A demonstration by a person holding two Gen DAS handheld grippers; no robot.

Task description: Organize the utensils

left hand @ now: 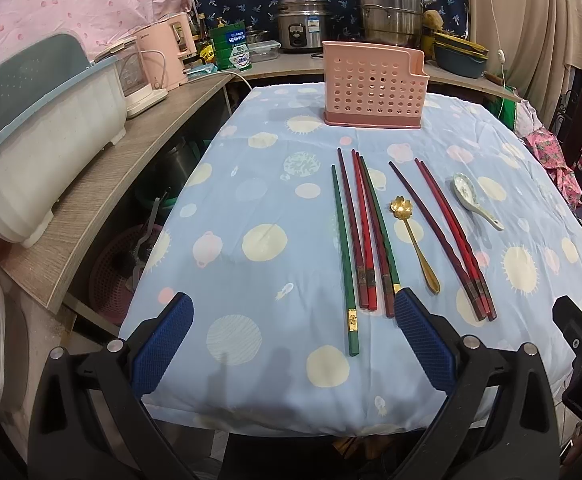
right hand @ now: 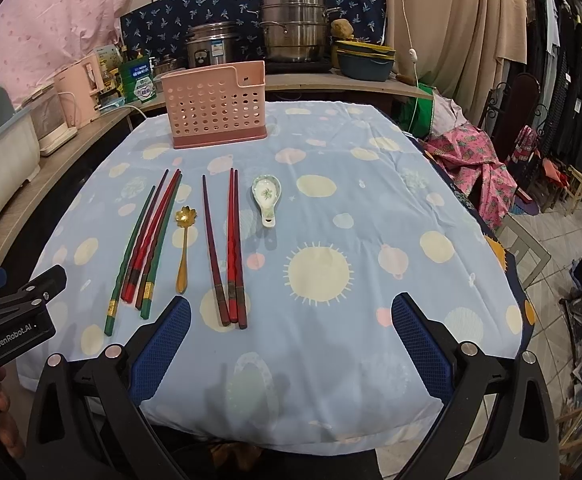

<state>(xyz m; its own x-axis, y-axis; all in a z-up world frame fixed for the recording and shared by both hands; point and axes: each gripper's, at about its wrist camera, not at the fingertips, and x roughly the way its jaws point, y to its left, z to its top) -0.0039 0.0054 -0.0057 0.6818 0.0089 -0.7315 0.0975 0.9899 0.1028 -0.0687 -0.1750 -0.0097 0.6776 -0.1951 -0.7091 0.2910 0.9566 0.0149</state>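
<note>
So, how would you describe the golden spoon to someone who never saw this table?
Start at the pink perforated holder at the far end of the blue tablecloth. Nearer, the utensils lie in a row; the golden spoon lies between two chopstick bundles. Its bowl is flower-shaped metal, unlike the white ceramic spoon further right.

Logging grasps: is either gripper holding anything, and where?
Nothing is held. The left gripper and right gripper are both open, empty.
</note>
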